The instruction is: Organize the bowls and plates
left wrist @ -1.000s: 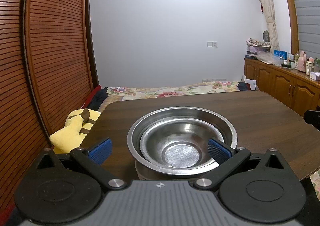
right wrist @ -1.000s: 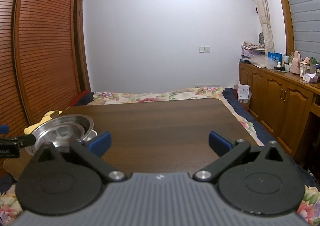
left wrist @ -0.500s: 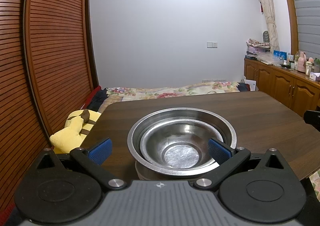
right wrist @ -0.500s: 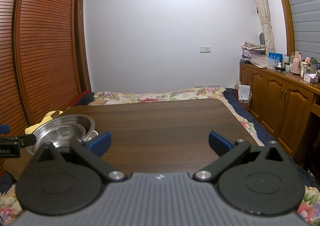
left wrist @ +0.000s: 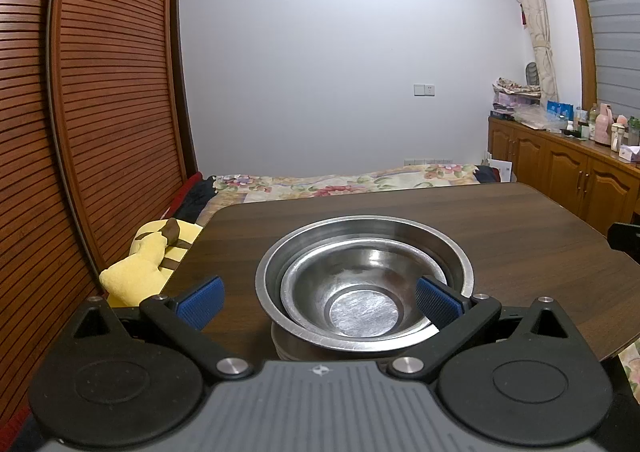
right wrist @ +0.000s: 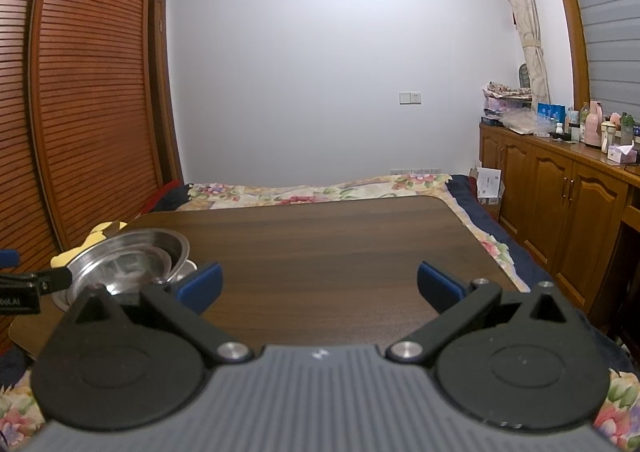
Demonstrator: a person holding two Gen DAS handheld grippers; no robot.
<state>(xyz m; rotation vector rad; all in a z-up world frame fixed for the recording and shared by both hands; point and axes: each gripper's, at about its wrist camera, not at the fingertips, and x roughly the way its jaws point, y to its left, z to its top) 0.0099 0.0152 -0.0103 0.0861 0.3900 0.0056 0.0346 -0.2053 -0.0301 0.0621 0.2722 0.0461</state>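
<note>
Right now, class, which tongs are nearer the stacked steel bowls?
Left. The left tongs stand open right at the stacked steel bowls, one pad over the rim. The right tongs hang open over bare table, well off to the bowls' right.

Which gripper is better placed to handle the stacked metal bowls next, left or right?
Left. The left gripper is open right at the bowls, with one pad inside the rim. The right gripper is open over bare table, and the bowls sit far to its left.
</note>
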